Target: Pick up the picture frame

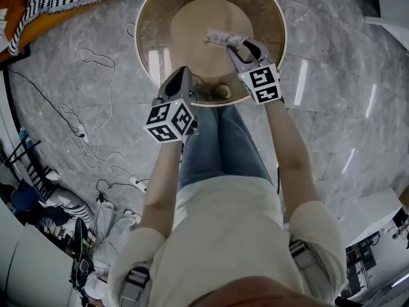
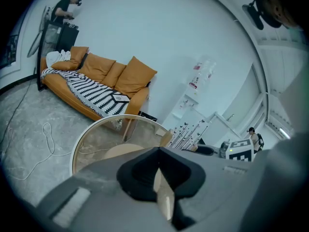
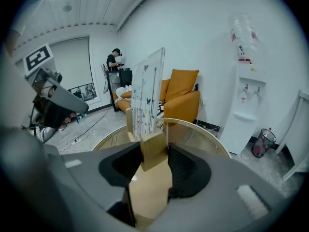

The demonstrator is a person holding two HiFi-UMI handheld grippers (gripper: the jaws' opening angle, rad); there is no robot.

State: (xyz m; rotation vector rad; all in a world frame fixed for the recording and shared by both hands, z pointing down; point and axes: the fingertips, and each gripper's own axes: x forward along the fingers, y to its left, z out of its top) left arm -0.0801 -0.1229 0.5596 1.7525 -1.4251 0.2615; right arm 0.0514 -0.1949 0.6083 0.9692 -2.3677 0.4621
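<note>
Your right claw [image 3: 153,153] grips the frame [image 3: 148,93] by its wood base, apparently off the table [image 1: 146,18] at head view's top; left claw [image 2: 157,151] shut, empty; pickup looks done.

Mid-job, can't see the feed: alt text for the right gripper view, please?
The right hand-held gripper clamps the wooden base of a clear picture frame, whose panel stands upright. Behind are a round glass table, an orange sofa and a water dispenser.
</note>
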